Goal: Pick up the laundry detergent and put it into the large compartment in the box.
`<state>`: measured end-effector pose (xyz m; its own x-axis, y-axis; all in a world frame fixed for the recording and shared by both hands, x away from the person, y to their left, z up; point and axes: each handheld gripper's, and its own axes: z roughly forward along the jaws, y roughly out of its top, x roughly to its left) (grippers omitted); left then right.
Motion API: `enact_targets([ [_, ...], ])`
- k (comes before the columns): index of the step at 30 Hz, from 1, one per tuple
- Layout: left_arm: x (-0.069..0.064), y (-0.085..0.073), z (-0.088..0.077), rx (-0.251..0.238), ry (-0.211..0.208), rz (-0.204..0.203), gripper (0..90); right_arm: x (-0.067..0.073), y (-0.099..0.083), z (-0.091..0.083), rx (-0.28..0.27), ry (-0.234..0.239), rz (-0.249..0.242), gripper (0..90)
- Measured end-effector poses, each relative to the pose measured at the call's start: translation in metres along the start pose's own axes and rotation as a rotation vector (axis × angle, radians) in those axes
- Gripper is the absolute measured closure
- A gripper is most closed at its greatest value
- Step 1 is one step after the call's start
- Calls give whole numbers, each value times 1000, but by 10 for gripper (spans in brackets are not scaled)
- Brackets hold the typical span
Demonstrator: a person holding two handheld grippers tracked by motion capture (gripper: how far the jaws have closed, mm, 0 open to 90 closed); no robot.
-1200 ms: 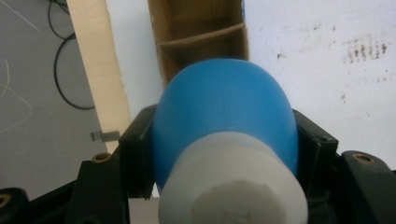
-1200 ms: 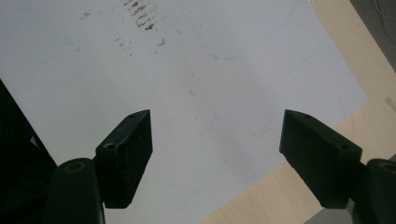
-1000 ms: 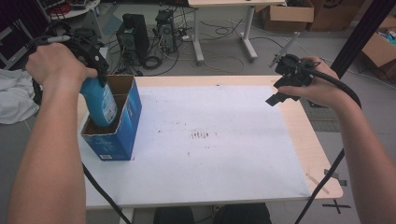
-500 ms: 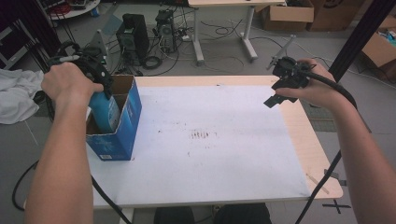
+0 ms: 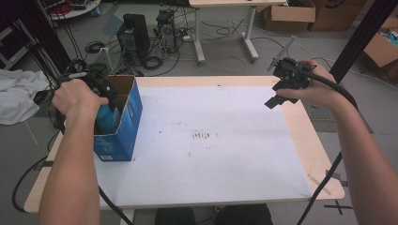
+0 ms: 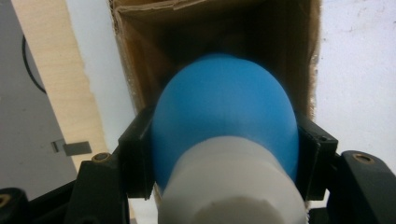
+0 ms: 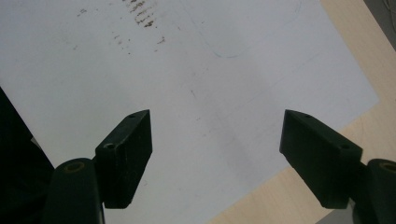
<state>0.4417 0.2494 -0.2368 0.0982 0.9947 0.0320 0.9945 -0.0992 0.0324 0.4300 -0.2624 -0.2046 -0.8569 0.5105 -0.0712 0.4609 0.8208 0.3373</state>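
A blue bottle (image 6: 224, 102) with a white cap (image 6: 233, 182) is clamped between the jaws of my left gripper (image 6: 224, 140), which is shut on it. The bottle (image 5: 107, 119) hangs mostly inside the open blue cardboard box (image 5: 126, 123) at the table's left edge, and the box's brown inner walls (image 6: 154, 28) surround it. The hand covers most of my left gripper (image 5: 108, 105) in the high view. Over the table's far right side my right gripper (image 5: 277, 96) is held up. In its own view my right gripper (image 7: 217, 140) stands open with nothing between the jaws, above the white sheet (image 7: 187, 70).
A white sheet (image 5: 211, 140) with dark smudges (image 5: 202, 136) at its middle covers the wooden table (image 5: 324, 164). On the floor beyond are computer towers (image 5: 133, 33), cables and another desk. A white cloth (image 5: 19, 96) lies at the left and a black post (image 5: 361, 37) stands at the right.
My left hand has come down, sinking the blue bottle from above the box's rim to deep inside it. The right hand has kept still.
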Motion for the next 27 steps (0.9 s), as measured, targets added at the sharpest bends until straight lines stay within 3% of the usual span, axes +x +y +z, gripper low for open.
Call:
enact_targets([
  [5,0,0,17,38,-11,8,379,1,1,0,-2,0,-3,252],
  [14,0,-2,39,57,-19,4,380,0,-2,-1,0,-2,0,251],
  [19,0,-3,39,37,-18,-3,379,0,-3,-1,1,-2,2,251],
  [27,1,-4,40,45,-22,-16,378,1,-2,0,1,-1,0,251],
])
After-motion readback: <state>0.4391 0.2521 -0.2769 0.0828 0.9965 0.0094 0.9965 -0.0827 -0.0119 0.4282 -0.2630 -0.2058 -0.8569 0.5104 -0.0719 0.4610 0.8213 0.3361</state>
